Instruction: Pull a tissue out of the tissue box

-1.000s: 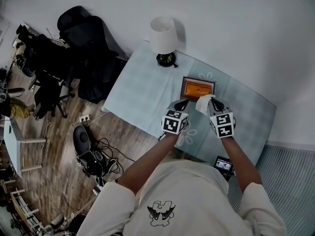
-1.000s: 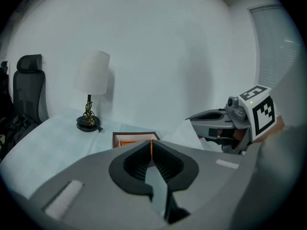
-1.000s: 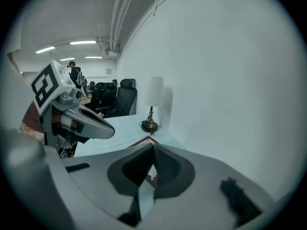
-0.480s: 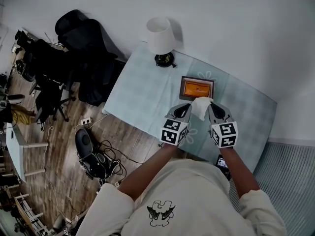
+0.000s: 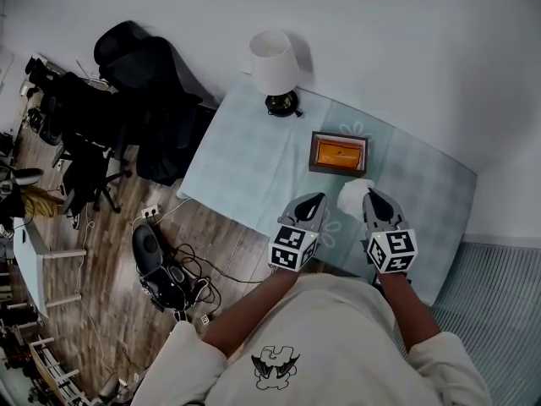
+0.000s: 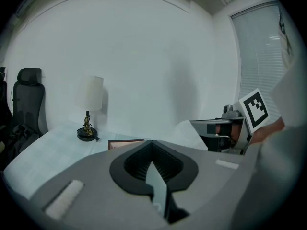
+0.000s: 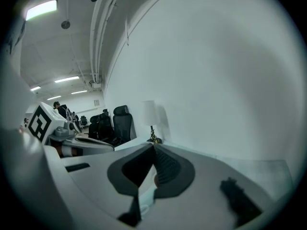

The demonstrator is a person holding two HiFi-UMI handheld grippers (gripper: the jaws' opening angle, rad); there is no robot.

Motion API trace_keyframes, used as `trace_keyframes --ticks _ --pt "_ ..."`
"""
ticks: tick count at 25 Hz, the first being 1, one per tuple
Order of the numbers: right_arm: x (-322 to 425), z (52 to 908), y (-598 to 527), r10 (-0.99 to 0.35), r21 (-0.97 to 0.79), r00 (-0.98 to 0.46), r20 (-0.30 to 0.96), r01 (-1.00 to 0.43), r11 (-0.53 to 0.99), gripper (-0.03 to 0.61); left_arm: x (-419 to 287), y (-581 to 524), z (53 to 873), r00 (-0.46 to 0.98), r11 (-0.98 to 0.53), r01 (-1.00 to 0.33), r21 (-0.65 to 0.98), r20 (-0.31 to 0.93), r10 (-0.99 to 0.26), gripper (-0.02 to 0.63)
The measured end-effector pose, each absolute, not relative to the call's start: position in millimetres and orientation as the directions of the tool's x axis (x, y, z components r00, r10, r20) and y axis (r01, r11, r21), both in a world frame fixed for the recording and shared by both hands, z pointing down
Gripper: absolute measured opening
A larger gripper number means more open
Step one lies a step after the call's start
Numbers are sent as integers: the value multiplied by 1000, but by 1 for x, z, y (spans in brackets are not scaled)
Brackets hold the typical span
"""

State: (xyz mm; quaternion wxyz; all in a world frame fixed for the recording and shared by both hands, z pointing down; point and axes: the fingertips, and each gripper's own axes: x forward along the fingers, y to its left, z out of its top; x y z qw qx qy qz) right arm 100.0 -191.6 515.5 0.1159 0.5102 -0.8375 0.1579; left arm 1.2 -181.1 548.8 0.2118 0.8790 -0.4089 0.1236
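The tissue box (image 5: 338, 154), dark-framed with an orange top, sits on the pale blue table (image 5: 245, 155); the left gripper view shows the box (image 6: 125, 143) low beyond the jaws. A white tissue (image 5: 351, 195) hangs clear of the box, pinched in my right gripper (image 5: 369, 194). In the right gripper view its jaws (image 7: 153, 146) are closed, with white tissue (image 7: 146, 196) between them. My left gripper (image 5: 316, 199) hovers beside it on the near side of the box, shut (image 6: 151, 143) with nothing in it. Its view shows the tissue (image 6: 188, 132) at the right gripper (image 6: 218, 131).
A white-shaded lamp (image 5: 275, 64) stands at the table's far corner. Black office chairs (image 5: 144, 66) crowd the left. Cables and a power strip (image 5: 145, 203) lie on the wooden floor. A small dark device (image 7: 235, 195) lies at the table's right.
Both grippers have drawn back toward the person and risen away from the box. The tissue has come along with the right gripper and now hangs free of the box.
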Motion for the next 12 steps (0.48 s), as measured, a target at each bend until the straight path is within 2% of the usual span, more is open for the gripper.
trace_keyframes --ticks 7,12 --pt "97 501 -165 -835 -181 -468 289 -883 432 14 -9 -168 538 629 -566 -777 275 376 -681 8" --pt "81 507 -145 -822 -213 -492 288 -869 446 14 -13 -158 538 627 -562 -779 279 373 -684 8"
